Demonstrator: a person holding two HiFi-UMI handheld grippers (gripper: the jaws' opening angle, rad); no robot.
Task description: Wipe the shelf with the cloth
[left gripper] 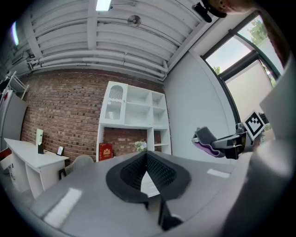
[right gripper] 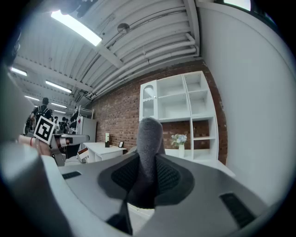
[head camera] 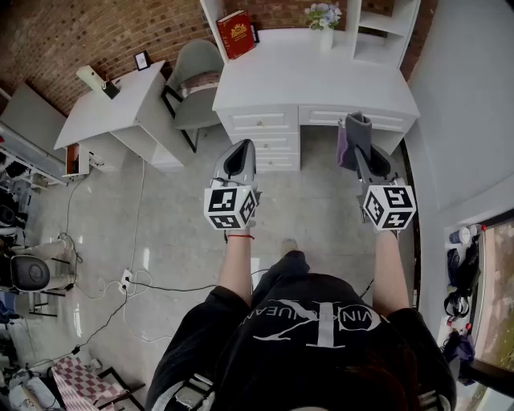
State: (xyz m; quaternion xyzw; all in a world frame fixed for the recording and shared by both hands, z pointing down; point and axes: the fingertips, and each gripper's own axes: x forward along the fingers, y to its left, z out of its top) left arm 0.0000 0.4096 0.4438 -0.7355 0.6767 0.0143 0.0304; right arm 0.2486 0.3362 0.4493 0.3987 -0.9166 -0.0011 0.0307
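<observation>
The person stands on the floor point(head camera: 161, 217) in front of a white desk, holding both grippers out at about the same height and well apart. The right gripper point(head camera: 359, 154) has its jaws clenched on the grey cloth point(head camera: 356, 131), which sticks up past their tips with a purple fold on one side. The left gripper point(head camera: 239, 154) holds nothing, and its jaws meet at the tips. The shelf point(head camera: 384, 30) rises at the back of the tabletop point(head camera: 313, 76), well ahead of the cloth. A red book point(head camera: 236, 34) and flowers point(head camera: 323, 14) stand there.
</observation>
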